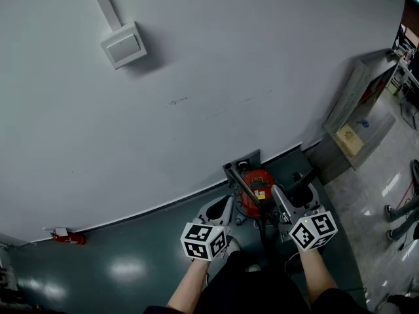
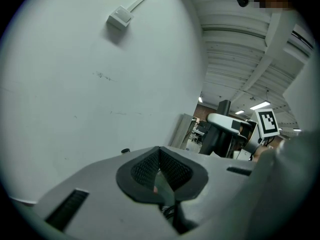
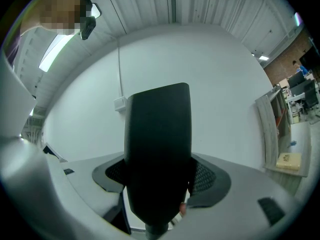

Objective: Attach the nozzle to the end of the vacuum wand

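Left of the vacuum, left gripper [image 2: 160,159]: jaws pressed together, pad against pad, nothing between them; it points a little downward toward the foot of the wall.
Wall [image 1: 196,77]: pale and bare apart from a switch box [image 1: 123,46] high on the left; it meets the dark green floor [image 1: 131,267] just behind the vacuum.
Vacuum [image 1: 263,183]: red canister on the floor against the wall; in the head view it sits between the two grippers, just ahead of their tips.
Wand [image 1: 239,180]: black tube slanting across the vacuum; its long axis runs from an open end up by the wall, down and to the right toward the person; that open end lies straight ahead of the left gripper's tips, and ahead and to the left of the right gripper's.
Right gripper [image 3: 160,181]: clamped on a broad black piece [image 3: 157,134]; the pads press its two sides.
Black piece: stands roughly upright through the jaws, its top well above them; by the task most likely the nozzle, though which end is the socket cannot be told from this close.
Wand end to black piece: apart; as a judgement, the held piece must go leftward and forward, then tip onto the wand's slant. The left gripper is the nearer one to steady the tube, and would first have to open.
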`<state>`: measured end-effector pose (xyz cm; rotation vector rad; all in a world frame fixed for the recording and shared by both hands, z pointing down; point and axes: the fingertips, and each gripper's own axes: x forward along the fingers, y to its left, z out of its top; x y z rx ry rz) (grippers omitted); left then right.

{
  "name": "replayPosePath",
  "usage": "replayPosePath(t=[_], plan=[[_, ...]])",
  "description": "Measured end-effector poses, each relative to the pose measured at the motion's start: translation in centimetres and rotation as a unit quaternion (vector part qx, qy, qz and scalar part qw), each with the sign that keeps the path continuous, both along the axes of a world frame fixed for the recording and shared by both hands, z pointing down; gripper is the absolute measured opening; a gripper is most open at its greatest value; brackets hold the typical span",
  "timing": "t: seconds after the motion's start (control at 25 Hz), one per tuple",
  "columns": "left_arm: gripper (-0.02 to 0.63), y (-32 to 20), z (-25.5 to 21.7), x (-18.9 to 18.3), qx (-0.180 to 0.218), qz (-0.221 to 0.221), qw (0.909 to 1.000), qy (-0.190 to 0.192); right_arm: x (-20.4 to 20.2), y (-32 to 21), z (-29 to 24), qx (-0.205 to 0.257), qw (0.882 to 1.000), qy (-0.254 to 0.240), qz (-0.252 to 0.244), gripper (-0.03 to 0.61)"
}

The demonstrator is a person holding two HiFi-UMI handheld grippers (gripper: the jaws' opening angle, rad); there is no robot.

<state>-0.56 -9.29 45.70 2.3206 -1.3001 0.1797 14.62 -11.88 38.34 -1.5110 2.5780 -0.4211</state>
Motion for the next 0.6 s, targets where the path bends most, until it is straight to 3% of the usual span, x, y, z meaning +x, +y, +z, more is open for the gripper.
replayPosePath(t=[0.6], plan=[[0.003, -3.8, 2.5, -1.7, -0.028, 0.009, 0.9994, 0.020, -2.4, -4.5, 0.3, -0.009, 1.000, 0.005, 0.008, 0.341]])
